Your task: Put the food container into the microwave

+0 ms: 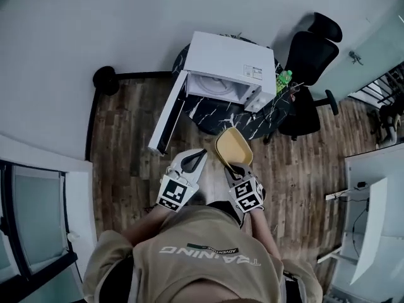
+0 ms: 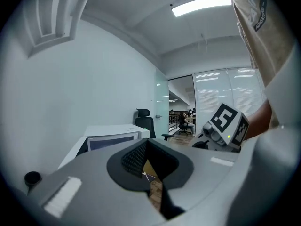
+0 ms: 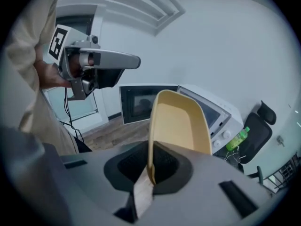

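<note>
A white microwave stands on a black marbled round table with its door swung wide open to the left. My right gripper is shut on the near rim of an empty yellow food container, held tilted in front of the table. In the right gripper view the container rises edge-up from the jaws of my right gripper, with the microwave behind it. My left gripper hovers just left of the container, shut and empty; in its own view the left gripper holds nothing.
A green bottle stands on the table right of the microwave. A black office chair is behind the table at the right. A white desk is at the far right. Wooden floor lies around the table.
</note>
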A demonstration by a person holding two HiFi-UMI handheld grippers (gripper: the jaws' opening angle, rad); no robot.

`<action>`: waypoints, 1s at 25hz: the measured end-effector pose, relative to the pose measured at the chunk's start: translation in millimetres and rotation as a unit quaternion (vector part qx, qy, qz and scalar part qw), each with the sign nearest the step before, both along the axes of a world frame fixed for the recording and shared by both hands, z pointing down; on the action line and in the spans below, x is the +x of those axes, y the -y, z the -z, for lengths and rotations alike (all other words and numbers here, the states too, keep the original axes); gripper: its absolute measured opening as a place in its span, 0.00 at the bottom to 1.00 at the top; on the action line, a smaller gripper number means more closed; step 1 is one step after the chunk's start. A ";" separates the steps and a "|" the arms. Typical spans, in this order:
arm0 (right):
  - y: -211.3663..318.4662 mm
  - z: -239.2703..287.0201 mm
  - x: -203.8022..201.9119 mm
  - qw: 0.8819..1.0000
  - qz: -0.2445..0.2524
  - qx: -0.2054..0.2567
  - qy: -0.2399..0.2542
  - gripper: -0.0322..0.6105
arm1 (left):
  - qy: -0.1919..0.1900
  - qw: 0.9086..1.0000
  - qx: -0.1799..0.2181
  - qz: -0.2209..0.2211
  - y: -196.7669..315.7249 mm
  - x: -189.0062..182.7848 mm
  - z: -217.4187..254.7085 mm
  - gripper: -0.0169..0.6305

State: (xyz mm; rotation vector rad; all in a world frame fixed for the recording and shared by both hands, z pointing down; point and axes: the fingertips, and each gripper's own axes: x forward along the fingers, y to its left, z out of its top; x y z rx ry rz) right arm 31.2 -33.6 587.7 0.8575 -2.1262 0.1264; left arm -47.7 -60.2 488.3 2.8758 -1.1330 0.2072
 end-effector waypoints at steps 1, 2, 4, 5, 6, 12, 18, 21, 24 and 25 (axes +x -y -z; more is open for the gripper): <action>3.3 -3.7 0.2 1.000 -0.005 -0.004 -0.001 0.09 | 0.002 1.000 -0.004 -0.002 7.4 -2.4 -4.4 0.01; 5.6 -7.9 1.5 1.000 -0.010 -0.010 -0.003 0.09 | 0.003 1.000 -0.012 -0.003 14.2 -4.4 -8.6 0.01; 6.7 -16.0 5.3 0.999 -0.019 -0.028 -0.006 0.09 | -0.003 1.000 -0.027 0.001 24.1 -7.7 -14.8 0.01; 7.2 -18.4 7.2 0.999 -0.025 -0.038 -0.005 0.09 | -0.007 0.999 -0.033 0.003 27.9 -8.6 -17.4 0.01; 9.4 -19.8 9.6 0.999 -0.028 -0.046 -0.004 0.09 | -0.010 0.999 -0.038 0.006 32.2 -8.4 -20.2 0.01; 61.1 -30.7 25.6 0.999 0.001 -0.046 -0.004 0.09 | -0.001 0.999 -0.045 0.028 76.9 9.3 -33.3 0.01; 127.8 -27.2 43.6 0.998 0.057 -0.026 0.000 0.09 | 0.031 0.998 -0.033 0.051 127.6 38.6 -15.4 0.01; 153.8 -31.6 56.4 0.996 0.080 -0.024 0.002 0.09 | 0.050 0.996 -0.027 0.068 156.5 52.1 -9.0 0.01; 171.6 -45.6 69.0 0.993 0.111 -0.043 0.008 0.09 | 0.053 0.994 -0.025 0.093 181.5 62.8 -5.0 0.01; 176.2 -51.1 71.8 0.991 0.124 -0.047 0.006 0.09 | 0.053 0.993 -0.026 0.105 187.6 62.6 -5.2 0.01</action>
